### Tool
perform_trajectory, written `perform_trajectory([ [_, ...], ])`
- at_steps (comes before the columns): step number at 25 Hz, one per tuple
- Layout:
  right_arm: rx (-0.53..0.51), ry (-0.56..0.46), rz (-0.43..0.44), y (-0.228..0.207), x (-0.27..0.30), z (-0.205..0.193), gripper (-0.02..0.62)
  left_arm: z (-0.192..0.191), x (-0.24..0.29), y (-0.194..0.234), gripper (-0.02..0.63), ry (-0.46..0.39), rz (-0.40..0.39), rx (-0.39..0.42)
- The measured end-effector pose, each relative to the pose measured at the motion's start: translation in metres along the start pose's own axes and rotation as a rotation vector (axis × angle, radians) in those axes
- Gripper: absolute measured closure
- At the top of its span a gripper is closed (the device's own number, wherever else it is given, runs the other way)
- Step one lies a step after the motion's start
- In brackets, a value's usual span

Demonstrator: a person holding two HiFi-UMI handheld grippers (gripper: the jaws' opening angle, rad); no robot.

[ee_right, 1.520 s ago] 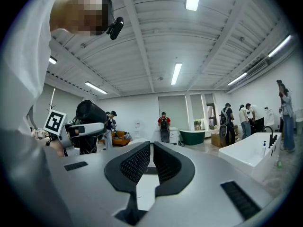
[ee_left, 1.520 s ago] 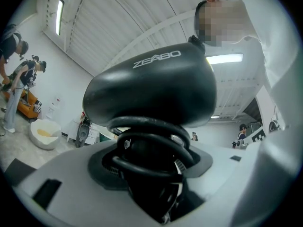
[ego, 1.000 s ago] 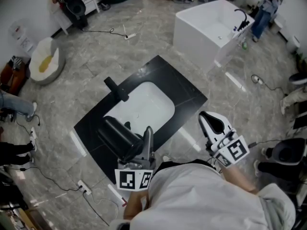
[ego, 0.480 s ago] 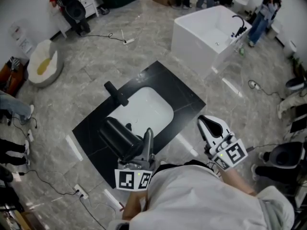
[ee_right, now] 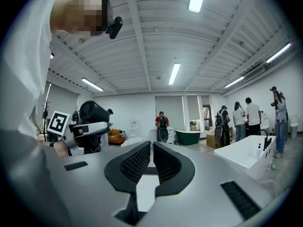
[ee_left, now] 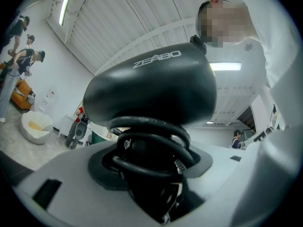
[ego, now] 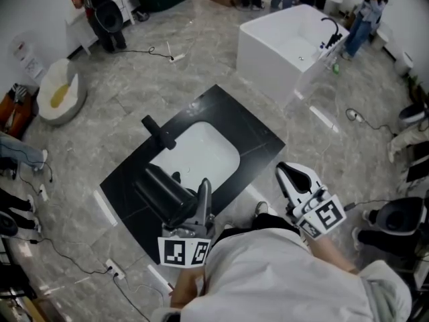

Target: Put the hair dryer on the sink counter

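I read one brand name, ZEABO, in pale letters along the upper side of the hair dryer (ee_left: 151,89), on its black body. A white sheet (ego: 22,49) on the wall was too small to read.

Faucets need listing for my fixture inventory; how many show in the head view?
2. One black faucet stands on the sink counter beside the basin; the other rises from the rim of the white tub. More may be hidden in the far clutter.

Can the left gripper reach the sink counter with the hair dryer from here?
Probably yes: the left gripper holds the hair dryer over the sink counter's near corner, and the black top around the basin looks bare, the faucet standing farther off.
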State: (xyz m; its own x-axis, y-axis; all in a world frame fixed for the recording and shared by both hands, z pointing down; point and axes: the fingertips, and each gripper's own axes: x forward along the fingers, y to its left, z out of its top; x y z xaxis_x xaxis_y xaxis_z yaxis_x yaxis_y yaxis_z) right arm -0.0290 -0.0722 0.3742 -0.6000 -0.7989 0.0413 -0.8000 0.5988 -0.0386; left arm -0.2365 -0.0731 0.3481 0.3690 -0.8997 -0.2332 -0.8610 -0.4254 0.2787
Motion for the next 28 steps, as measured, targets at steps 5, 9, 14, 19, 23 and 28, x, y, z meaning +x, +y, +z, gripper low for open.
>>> perform_trajectory([
  [5,0.009,-0.009,0.038,-0.008,0.007,0.001,0.549,-0.005,0.005,-0.004,0.327,0.006,0.027,0.003],
  [9,0.026,-0.016,0.065,-0.028,0.014,0.003,0.549,-0.006,0.023,-0.009,0.327,0.005,0.057,0.022],
  [14,0.035,-0.023,0.095,-0.067,0.023,0.011,0.549,-0.008,0.049,-0.02,0.328,-0.002,0.093,0.017],
  [19,0.04,-0.03,0.144,-0.091,0.037,0.017,0.549,-0.009,0.065,-0.026,0.328,-0.004,0.143,0.041],
  [23,0.054,-0.024,0.19,-0.099,0.047,0.014,0.549,-0.017,0.072,-0.028,0.328,0.014,0.181,0.065],
  [28,0.07,-0.015,0.222,-0.106,0.054,0.009,0.549,-0.026,0.078,-0.026,0.328,0.043,0.215,0.071],
])
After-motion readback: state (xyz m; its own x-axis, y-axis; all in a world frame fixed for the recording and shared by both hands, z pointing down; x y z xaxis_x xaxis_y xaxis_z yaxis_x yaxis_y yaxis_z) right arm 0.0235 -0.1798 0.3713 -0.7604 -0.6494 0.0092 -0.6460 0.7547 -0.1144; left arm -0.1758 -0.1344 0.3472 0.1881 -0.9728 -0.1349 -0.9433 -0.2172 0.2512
